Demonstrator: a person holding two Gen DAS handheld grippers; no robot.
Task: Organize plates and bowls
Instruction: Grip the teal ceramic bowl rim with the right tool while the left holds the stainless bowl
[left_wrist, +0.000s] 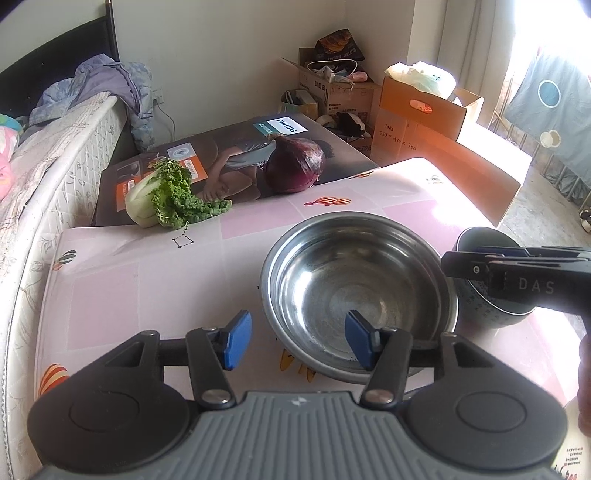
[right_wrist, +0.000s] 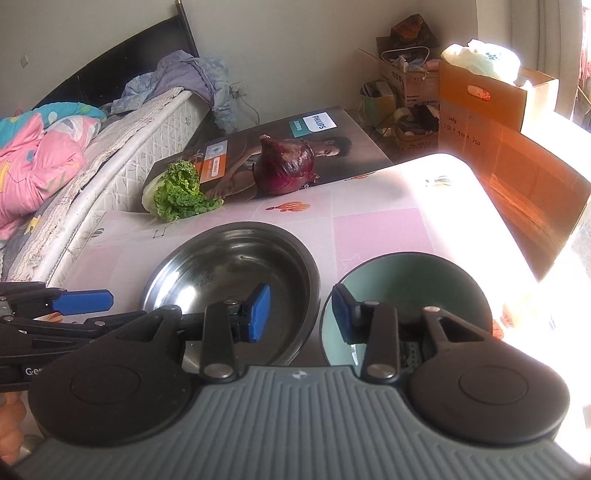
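Observation:
A steel bowl (left_wrist: 360, 288) (right_wrist: 236, 280) stands on the pink patterned table (left_wrist: 147, 280), and a dark teal bowl (left_wrist: 480, 306) (right_wrist: 406, 291) sits just right of it. My left gripper (left_wrist: 299, 339) is open and straddles the steel bowl's near-left rim: one pad is inside the bowl, the other outside, and neither presses on it. My right gripper (right_wrist: 301, 314) is open too. Its right pad sits just inside the teal bowl's left rim, while its left pad hangs over the steel bowl. In the left wrist view the right gripper (left_wrist: 465, 260) reaches over the teal bowl.
A red onion (left_wrist: 295, 166) and a leafy green vegetable (left_wrist: 166, 195) lie on a printed flat box (left_wrist: 229, 162) beyond the table. A mattress (left_wrist: 55, 177) runs along the left. Cardboard boxes (left_wrist: 417, 114) stand at the back right. A hand (right_wrist: 11, 424) shows at the lower left.

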